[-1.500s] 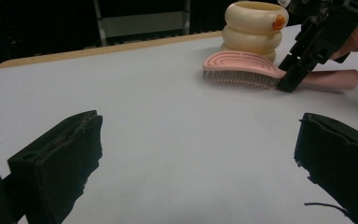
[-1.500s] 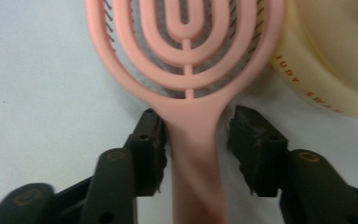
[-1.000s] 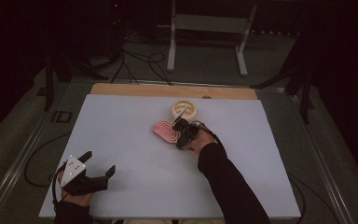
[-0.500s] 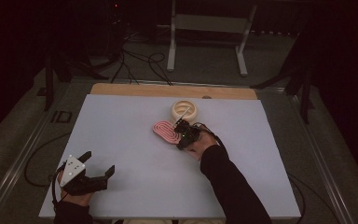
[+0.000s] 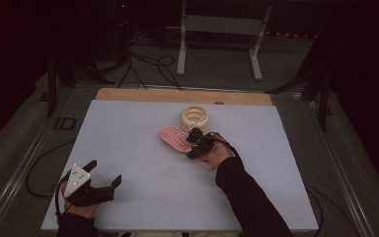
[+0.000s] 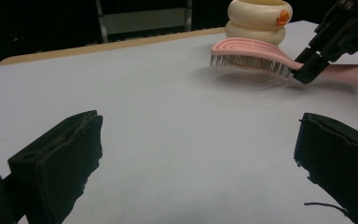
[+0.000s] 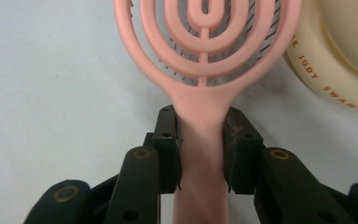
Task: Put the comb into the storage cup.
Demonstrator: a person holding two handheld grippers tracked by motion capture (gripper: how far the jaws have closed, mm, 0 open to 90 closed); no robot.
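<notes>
The pink hairbrush (image 5: 174,139) lies on the white counter (image 5: 128,148), a little past the middle and toward the far side. Its round head has rings in it, and its bristles face down. In the left hand-held gripper view the head looks lifted a little off the counter. Its long line runs from the handle, near the person, out to the head, which points away and to the left in the high view.

The right hand-held gripper (image 7: 200,135) is clamped on the handle, just below the head. Its two black jaws press on both sides of the pink handle.

Just beside the head, on the far right, sits a cream ring toy (image 5: 195,117) made of stacked rings. It has an orange spot and small orange letters on its side. The brush head is very near it; I cannot tell if they touch.

The left hand-held gripper (image 5: 103,174) rests near the front left corner, well apart from the brush. Its jaws are wide apart and hold nothing.

There is lots of bare counter to the left and front of the brush. A wooden strip (image 5: 177,95) runs along the far edge.
</notes>
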